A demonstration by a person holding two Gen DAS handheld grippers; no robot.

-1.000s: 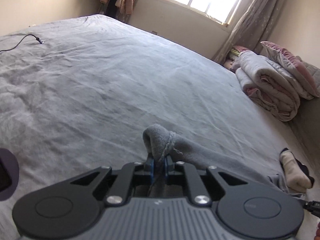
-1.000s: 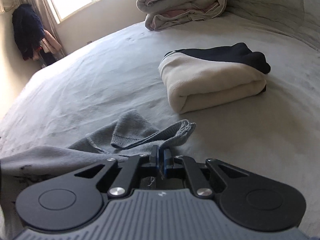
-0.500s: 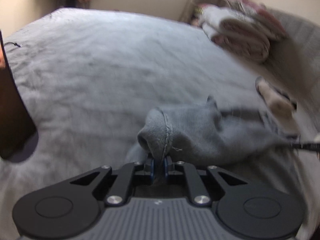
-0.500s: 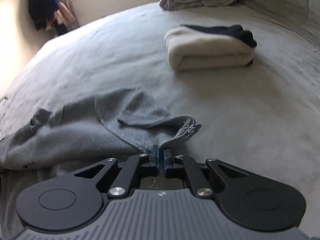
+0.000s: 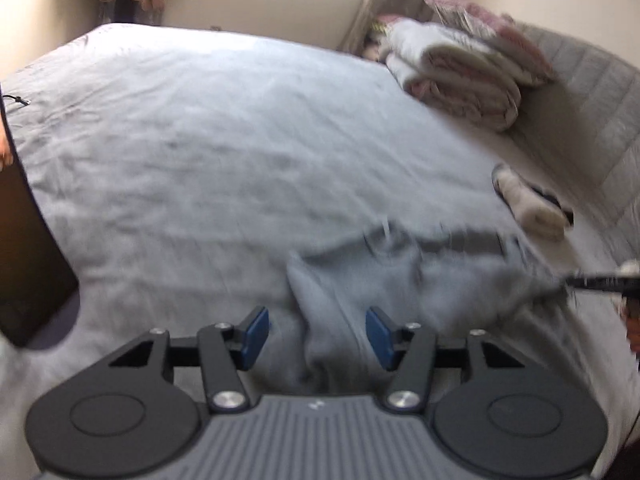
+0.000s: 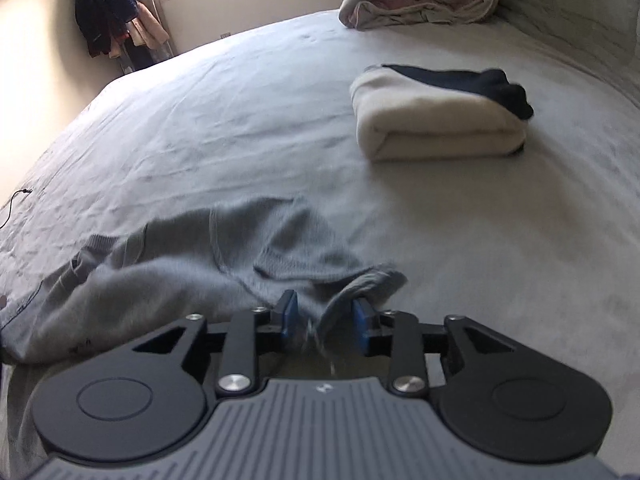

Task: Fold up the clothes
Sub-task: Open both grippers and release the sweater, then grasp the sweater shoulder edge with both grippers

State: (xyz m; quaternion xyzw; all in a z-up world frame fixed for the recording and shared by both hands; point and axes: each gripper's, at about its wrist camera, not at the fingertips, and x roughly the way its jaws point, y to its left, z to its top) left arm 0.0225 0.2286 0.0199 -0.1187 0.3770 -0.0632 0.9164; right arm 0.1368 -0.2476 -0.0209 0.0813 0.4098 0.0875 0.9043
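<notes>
Letting go of a half-made fold

We see the grey sweater point(image 6: 208, 272) lying rumpled on the bed point(image 6: 248, 120), near its front edge. Our left gripper point(image 5: 316, 332) is opening, cloth between its spread pads but unpressed; our right gripper point(image 6: 324, 316) is opening too, a cuff loose between its pads. Our worry: knit may snag on a pad and drag the fold apart, or the bunched sleeve may spring open. The folded cream garment point(image 6: 436, 120) lies well apart.
</notes>
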